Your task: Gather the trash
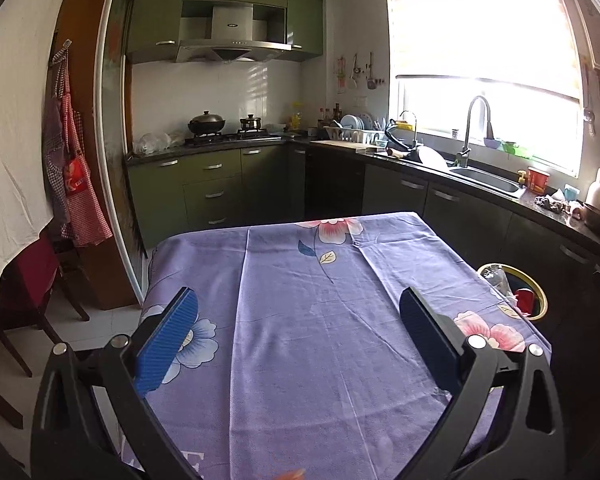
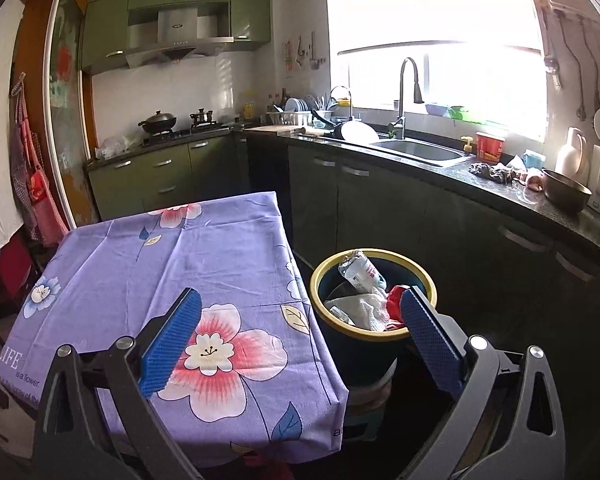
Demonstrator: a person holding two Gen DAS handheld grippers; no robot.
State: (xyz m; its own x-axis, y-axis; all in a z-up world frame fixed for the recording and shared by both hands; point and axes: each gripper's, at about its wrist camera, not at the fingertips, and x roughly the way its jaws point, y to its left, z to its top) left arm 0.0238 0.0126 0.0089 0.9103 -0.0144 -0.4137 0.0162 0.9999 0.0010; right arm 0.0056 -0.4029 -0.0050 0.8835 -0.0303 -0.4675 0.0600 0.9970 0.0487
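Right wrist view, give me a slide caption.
Open right gripper hovers between floral tablecloth and yellow-rimmed bin holding trash.

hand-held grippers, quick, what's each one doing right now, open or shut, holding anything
Left hand-held gripper: open, nothing between the jaws, over the tablecloth.
Right hand-held gripper: open, holding nothing, by the trash bin.

A lilac cotton tablecloth [image 2: 204, 248] carries pink, white and pale-blue flowers with dark blue leaves. The round dark teal plastic bin [image 2: 364, 354] has a yellow rim and holds white and red trash. Both black claws wear ribbed blue pads [image 2: 171, 342]. The kitchen cabinets [image 1: 216, 188] are olive green.
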